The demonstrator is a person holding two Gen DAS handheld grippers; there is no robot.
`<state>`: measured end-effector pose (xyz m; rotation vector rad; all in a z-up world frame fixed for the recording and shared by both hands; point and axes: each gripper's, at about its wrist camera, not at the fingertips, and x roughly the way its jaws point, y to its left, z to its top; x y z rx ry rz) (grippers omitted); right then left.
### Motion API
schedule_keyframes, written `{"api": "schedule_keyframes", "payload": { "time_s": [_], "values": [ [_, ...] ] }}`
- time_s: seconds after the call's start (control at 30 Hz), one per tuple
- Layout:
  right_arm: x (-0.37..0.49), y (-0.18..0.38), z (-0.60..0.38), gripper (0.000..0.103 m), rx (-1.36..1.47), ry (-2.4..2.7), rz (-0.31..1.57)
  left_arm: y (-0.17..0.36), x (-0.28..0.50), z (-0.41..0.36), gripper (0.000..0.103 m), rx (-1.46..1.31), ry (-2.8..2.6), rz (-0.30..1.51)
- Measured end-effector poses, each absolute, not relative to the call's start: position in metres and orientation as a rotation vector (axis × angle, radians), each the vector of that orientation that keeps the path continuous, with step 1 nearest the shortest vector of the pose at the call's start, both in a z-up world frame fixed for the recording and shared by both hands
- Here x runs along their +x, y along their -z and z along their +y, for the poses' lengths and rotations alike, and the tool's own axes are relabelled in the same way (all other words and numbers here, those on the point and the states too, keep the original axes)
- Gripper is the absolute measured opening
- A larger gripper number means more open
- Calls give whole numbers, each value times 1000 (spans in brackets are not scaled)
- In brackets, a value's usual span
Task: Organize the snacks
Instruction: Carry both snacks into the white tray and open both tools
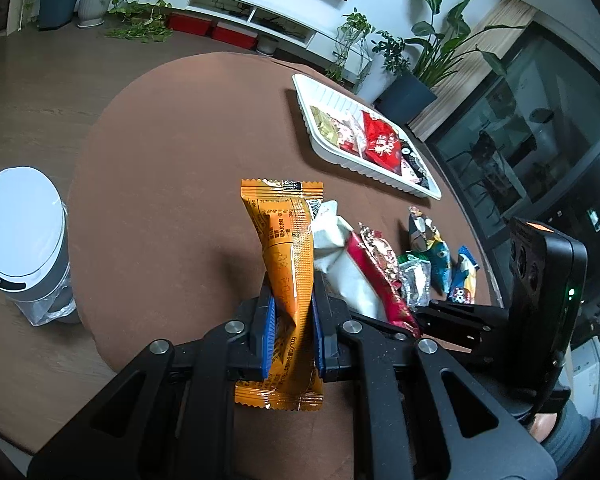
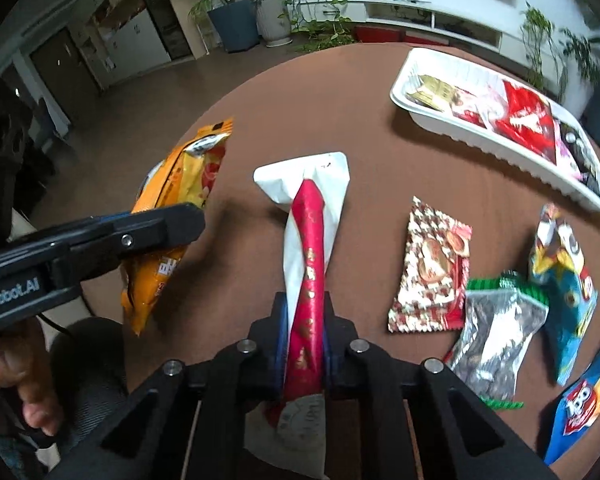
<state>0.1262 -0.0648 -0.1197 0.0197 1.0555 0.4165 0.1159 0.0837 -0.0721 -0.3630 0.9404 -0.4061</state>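
Now both tongs are clamped: the left tongs [image 1: 293, 312] on an orange snack packet [image 1: 286, 240], the right tongs [image 2: 305, 332] on a red-and-white packet [image 2: 309, 248]; lift clear of the worktop [image 2: 300, 100], then carry each to the white tray [image 2: 500, 148] ahead-right.

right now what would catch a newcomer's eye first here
Each gripper's jaws pinch a snack: the left gripper holds an orange packet, the right gripper a red and white packet. Behind them a white tray of snacks sits at the brown table's far right, with loose packets nearer.
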Motion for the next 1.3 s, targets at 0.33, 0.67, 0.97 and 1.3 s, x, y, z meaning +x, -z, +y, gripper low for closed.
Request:
{"api": "schedule_keyframes", "payload": {
  "time_s": [0.33, 0.67, 0.97, 1.3],
  "values": [
    [119, 90, -117, 15, 204, -441, 1000, 59, 121, 69, 13, -375, 464, 926],
    [134, 59, -235, 15, 416, -305, 901, 41, 148, 42, 13, -367, 517, 917],
    [158, 32, -327, 15, 455, -159, 818, 11, 201, 13, 13, -315, 544, 887],
    [207, 5, -344, 15, 447, -165, 765, -12, 284, -28, 13, -276, 572, 905]
  ]
}}
